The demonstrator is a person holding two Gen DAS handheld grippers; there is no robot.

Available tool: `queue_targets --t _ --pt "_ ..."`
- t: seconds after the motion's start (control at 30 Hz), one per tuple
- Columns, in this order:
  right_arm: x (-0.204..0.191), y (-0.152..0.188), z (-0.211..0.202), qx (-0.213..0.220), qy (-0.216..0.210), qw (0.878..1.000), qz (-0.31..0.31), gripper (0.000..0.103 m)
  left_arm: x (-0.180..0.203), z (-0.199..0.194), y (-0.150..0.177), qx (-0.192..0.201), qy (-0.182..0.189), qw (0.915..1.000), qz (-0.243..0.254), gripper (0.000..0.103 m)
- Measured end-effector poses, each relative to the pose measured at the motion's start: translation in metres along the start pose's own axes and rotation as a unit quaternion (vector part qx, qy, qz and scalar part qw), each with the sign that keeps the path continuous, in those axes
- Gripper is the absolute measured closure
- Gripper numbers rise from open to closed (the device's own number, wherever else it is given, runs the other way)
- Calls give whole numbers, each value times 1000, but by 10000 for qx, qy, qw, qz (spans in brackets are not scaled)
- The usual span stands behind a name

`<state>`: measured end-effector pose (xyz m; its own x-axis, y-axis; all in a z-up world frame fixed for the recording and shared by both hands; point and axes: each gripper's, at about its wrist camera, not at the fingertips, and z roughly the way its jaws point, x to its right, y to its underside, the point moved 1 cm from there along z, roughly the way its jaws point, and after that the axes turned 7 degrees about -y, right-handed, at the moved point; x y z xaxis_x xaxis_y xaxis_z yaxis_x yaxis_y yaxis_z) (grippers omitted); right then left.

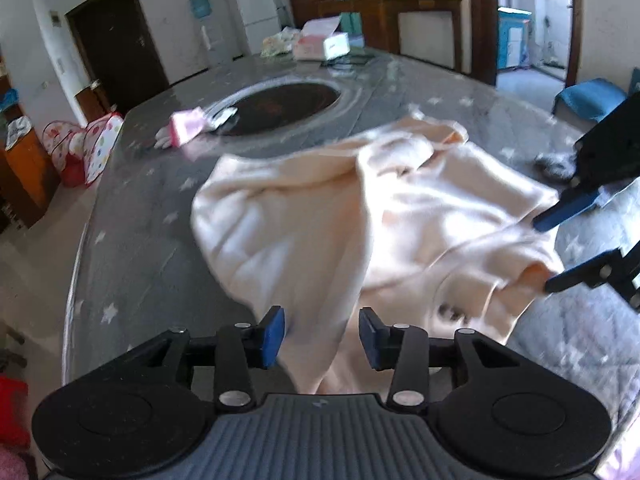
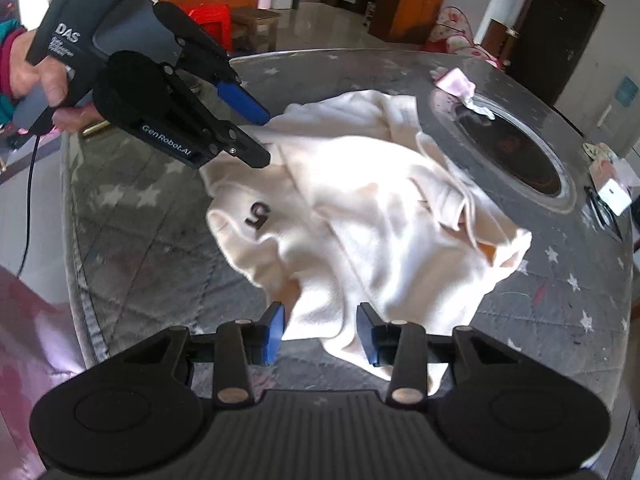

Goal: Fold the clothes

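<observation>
Still crumpled, cream sweater (image 2: 360, 216) axisless.

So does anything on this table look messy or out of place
Yes. The cream top lies crumpled and bunched on the table, one edge hanging over the near rim. A pink cloth sits loose beside the dark round inset.

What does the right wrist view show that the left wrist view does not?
Only the right wrist view shows the dark numeral 5 printed on the garment, the person's hand gripping the left gripper's handle, and a red stool on the floor.

Only the left wrist view shows the white fridge, the water dispenser and a blue cushion.

Both show the cream garment crumpled on the star-patterned table, the dark round inset, the small pink item beside it, and both grippers with jaws apart near the garment's edges.
</observation>
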<state>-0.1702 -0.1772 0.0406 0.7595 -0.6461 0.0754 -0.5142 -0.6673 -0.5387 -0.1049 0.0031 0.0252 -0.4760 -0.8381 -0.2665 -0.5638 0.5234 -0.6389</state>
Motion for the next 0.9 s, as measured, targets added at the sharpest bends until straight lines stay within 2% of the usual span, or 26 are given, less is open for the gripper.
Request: queue_targets --t 0.17,0.23,0.27,0.3,0.43,0.57,0.77,0.8,0.9 --pt "-5 2 8 71 129 9999 -80 65 -12 4 5 -92 13 9995 -305 60" --pt "-4 0 10 120 167 9998 -45 69 -15 6 2 -100 52 9993 -359 71" --pt "-2 -2 11 123 181 9998 -15 80 -16 7 -1 -119 96 9991 -396 80" --pt "-1 -3 13 115 193 9997 19 88 -17 8 -3 -136 138 9989 -433 85" --pt "10 -14 5 291 374 9988 152 92 -27 2 -18 -12 221 9977 -647 92" --pt "31 -36 -16 673 659 9950 335 93 -45 -1 -45 148 299 9951 -936 94" --pt "68 -85 -52 1201 1205 9848 364 94 -84 -6 -100 409 170 9896 -1370 97" --pt "75 -95 -57 1279 1310 9824 360 102 -92 -7 -113 460 121 9885 -1437 97" --pt "103 -126 -67 1482 1712 9733 371 103 -114 -10 -149 605 -20 9847 -1631 98"
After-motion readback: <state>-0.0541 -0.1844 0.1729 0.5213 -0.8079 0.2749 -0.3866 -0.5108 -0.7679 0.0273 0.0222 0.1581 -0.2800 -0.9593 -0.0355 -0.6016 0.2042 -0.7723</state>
